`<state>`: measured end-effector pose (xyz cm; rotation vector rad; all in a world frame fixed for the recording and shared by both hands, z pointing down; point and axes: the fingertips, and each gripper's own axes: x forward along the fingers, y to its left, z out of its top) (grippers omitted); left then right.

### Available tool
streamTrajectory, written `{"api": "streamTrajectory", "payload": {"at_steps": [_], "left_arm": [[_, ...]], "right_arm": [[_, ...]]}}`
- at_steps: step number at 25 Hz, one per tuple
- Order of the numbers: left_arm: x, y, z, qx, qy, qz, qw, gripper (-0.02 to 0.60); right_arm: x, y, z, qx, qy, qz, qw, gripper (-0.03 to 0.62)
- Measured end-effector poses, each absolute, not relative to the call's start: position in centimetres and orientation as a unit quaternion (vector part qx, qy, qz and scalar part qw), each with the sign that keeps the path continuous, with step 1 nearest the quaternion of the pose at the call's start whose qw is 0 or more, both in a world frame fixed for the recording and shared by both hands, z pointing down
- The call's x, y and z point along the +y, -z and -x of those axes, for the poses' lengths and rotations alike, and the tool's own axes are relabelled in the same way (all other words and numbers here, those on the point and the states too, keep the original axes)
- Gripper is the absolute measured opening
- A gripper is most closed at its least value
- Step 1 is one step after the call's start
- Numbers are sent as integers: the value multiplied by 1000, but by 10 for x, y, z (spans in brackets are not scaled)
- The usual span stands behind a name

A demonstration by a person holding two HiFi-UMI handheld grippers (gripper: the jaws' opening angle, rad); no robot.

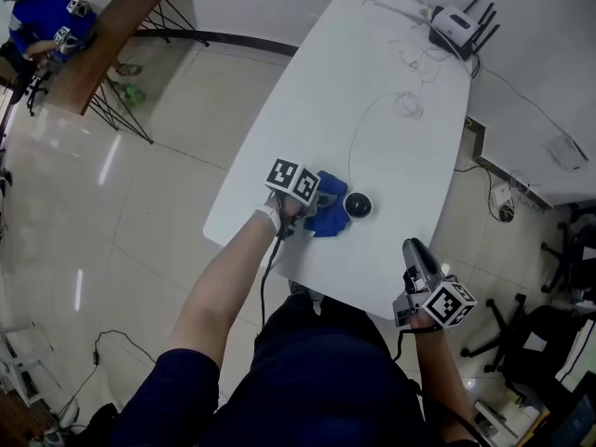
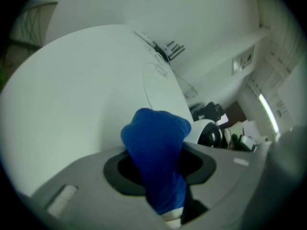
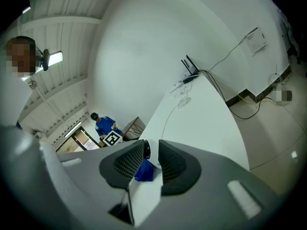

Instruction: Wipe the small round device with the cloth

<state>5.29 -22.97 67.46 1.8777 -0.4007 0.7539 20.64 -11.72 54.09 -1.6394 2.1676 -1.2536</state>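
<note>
Cloth (image 1: 331, 216) clamped in left tongs (image 2: 160, 169) lies beside round device (image 1: 358, 206), router (image 1: 456, 21) beyond; right tongs (image 1: 415, 250) slightly parted, empty.

No text, brand or number can be read. Only black-and-white square code patterns are shown, on the left gripper's white cube (image 1: 293, 182) and the right gripper's white cube (image 1: 450, 303). Print on the white wall sheet (image 3: 255, 39) is too small to be read.

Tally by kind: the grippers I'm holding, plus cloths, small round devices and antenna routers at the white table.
Grippers: 2 (left gripper, right gripper)
Cloths: 1 (blue cloth)
Round devices: 1 (round device)
Routers: 1 (router)
Total: 5
</note>
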Motion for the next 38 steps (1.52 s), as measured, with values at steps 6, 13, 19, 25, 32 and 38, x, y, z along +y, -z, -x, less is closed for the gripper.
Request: {"api": "streamTrajectory", "payload": {"at_steps": [6, 13, 19, 25, 32, 38], "left_arm": [[-234, -678, -57, -165, -432, -796, 390, 176], [-233, -605, -29, -251, -260, -857, 367, 176], [-198, -525, -52, -214, -254, -923, 195, 176], [-182, -521, -101, -117, -290, -922, 228, 176], [-214, -564, -87, -58, -366, -878, 304, 175], [-224, -579, -69, 23, -398, -842, 364, 176]], "right_arm": [[-103, -536, -203, 721, 414, 550, 81, 94], [-94, -531, -219, 713, 402, 567, 91, 87], [-98, -532, -211, 719, 403, 559, 96, 81], [-107, -529, -193, 731, 402, 543, 95, 81], [-102, -537, -205, 713, 412, 559, 98, 70], [-105, -536, -221, 689, 433, 565, 138, 66]]}}
